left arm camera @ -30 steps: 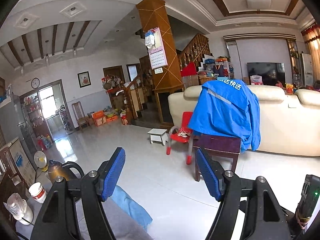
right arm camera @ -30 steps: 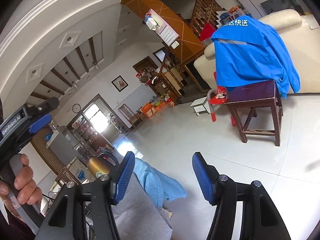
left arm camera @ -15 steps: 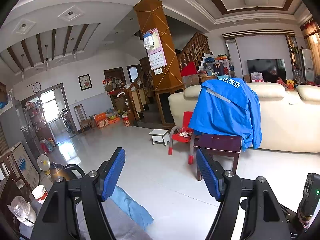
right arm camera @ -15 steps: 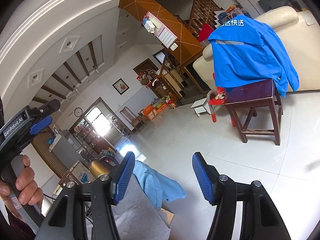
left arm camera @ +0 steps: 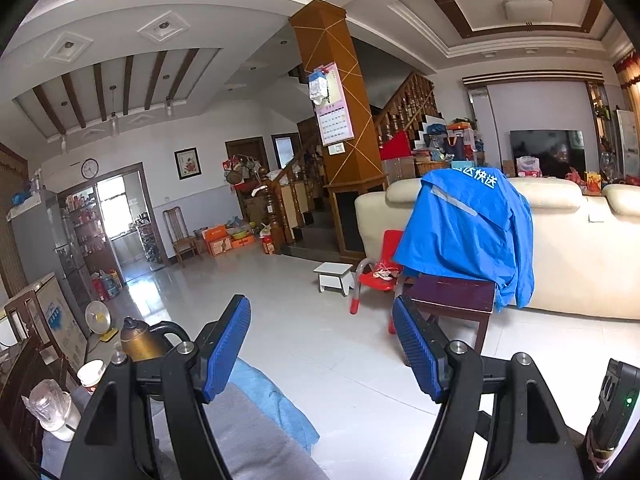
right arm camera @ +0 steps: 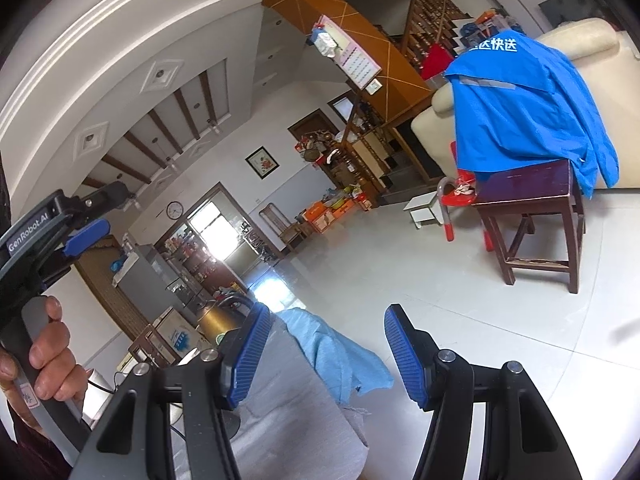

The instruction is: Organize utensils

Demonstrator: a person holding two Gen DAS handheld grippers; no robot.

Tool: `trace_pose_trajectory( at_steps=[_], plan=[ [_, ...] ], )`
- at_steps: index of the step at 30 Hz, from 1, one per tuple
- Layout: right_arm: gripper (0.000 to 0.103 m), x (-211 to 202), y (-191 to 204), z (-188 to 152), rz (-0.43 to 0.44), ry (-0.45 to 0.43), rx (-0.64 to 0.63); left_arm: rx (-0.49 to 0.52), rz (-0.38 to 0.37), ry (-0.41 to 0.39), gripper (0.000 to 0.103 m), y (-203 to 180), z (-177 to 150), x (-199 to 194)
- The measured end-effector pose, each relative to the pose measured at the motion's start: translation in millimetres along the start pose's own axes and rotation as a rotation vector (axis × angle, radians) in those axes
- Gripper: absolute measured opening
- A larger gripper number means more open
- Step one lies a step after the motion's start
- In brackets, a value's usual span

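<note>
Left wrist view: the left tool (left arm camera: 322, 344) is hanging wide open and empty above the grey-cloth-covered desk (left arm camera: 256, 440); the right tool (right arm camera: 326, 350) is gaping likewise, empty. No utensils are showing, so which tool is nearer cannot be told.

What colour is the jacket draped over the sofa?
Bright blue jacket with white lettering, clearest in the left wrist view.

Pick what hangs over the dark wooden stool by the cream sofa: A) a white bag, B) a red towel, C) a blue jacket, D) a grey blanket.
C: a blue jacket with white lettering drapes from the sofa down onto the stool, also seen in the right wrist view.
</note>
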State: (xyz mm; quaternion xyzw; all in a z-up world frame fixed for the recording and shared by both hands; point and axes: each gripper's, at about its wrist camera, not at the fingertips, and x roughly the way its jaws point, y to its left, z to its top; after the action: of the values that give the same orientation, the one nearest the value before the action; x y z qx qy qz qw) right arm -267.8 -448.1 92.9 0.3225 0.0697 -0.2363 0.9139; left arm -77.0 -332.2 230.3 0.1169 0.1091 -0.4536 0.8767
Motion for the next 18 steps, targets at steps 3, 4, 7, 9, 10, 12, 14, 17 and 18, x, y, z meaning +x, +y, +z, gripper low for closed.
trace_pose_trajectory(
  at_steps=[3,4,7,9,10,12,14,17,18],
  plan=[
    [0.064,0,10,-2,0.008,0.001,-0.018,-0.002,0.013,0.002,0.075,7,-3,-3],
    [0.064,0,14,-3,0.011,0.002,-0.025,-0.007,0.017,0.005,0.075,9,-4,-4],
    [0.064,0,25,-8,0.019,0.006,-0.042,-0.027,0.021,0.022,0.075,20,-8,-5],
    [0.064,0,30,-11,0.025,0.007,-0.049,-0.043,0.015,0.037,0.075,27,-9,-6],
    [0.064,0,33,-13,0.029,0.007,-0.052,-0.055,0.008,0.046,0.075,32,-9,-6],
    [0.064,1,40,-16,0.038,0.011,-0.063,-0.071,0.002,0.055,0.075,39,-12,-8],
    [0.064,4,49,-19,0.055,0.019,-0.073,-0.085,0.014,0.063,0.075,49,-16,-13],
    [0.064,11,64,-25,0.087,0.033,-0.085,-0.094,0.048,0.071,0.075,64,-21,-21],
    [0.064,15,71,-28,0.108,0.044,-0.089,-0.099,0.069,0.071,0.075,73,-25,-26]
  ],
)
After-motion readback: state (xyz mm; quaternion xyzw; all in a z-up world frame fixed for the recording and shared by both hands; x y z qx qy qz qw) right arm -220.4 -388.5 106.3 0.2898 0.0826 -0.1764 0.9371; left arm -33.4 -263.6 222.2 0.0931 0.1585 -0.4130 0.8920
